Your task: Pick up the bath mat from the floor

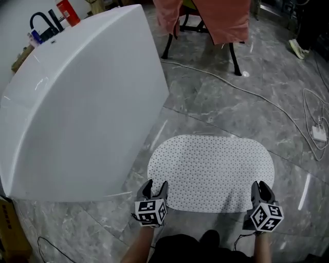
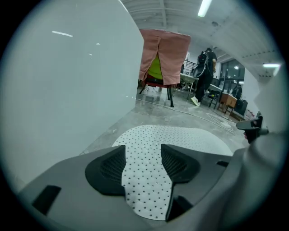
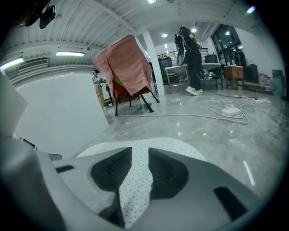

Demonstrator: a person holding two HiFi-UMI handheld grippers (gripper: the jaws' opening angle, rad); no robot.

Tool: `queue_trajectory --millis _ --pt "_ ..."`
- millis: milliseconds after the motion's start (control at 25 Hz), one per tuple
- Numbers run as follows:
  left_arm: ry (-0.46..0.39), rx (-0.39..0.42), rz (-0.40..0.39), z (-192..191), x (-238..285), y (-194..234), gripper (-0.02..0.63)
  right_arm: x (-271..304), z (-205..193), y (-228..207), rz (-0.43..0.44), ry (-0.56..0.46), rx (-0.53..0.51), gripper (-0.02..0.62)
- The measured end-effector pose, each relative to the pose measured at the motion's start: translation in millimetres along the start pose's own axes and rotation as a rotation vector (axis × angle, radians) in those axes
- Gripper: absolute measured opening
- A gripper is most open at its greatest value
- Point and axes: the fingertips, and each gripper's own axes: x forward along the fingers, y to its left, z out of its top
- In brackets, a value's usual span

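**Bath mat on a grey marble floor beside a white tub, a gripper at each near corner**

The oval white bath mat (image 1: 211,172), dotted with small dark specks, lies flat on the marble floor (image 1: 231,115), just beside the white bathtub (image 1: 82,102). The left gripper (image 1: 156,188) and the right gripper (image 1: 262,189) reach its near edge, one at each end, with their marker cubes nearest the camera. A black faucet (image 1: 43,23) and a red bottle (image 1: 68,11) stand at the tub's far rim. Beyond the mat is a black-legged chair (image 1: 235,59) draped in pink cloth (image 1: 205,15). A white cable (image 1: 241,87) crosses the floor towards a white power adapter (image 1: 320,133).
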Motion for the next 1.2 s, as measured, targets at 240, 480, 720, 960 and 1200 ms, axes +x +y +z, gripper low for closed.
queue_trajectory --millis 240,480,720,960,1200 --pt "0.036 0.016 0.051 -27 22 42 0.25 27 -21 33 0.064 0.03 -0.038 0.114" --pt "0.078 -0.024 0.122 -44 45 78 0.253 47 -36 67 0.146 0.065 -0.078 0.112" --pt "0.112 -0.112 0.125 -53 64 94 0.268 62 -46 95 0.194 0.082 -0.081 0.113" --pt "0.182 -0.114 0.096 -65 80 91 0.302 65 -55 113 0.224 0.093 -0.046 0.113" --pt "0.217 -0.044 0.084 -68 83 75 0.31 59 -62 105 0.218 0.11 -0.043 0.112"
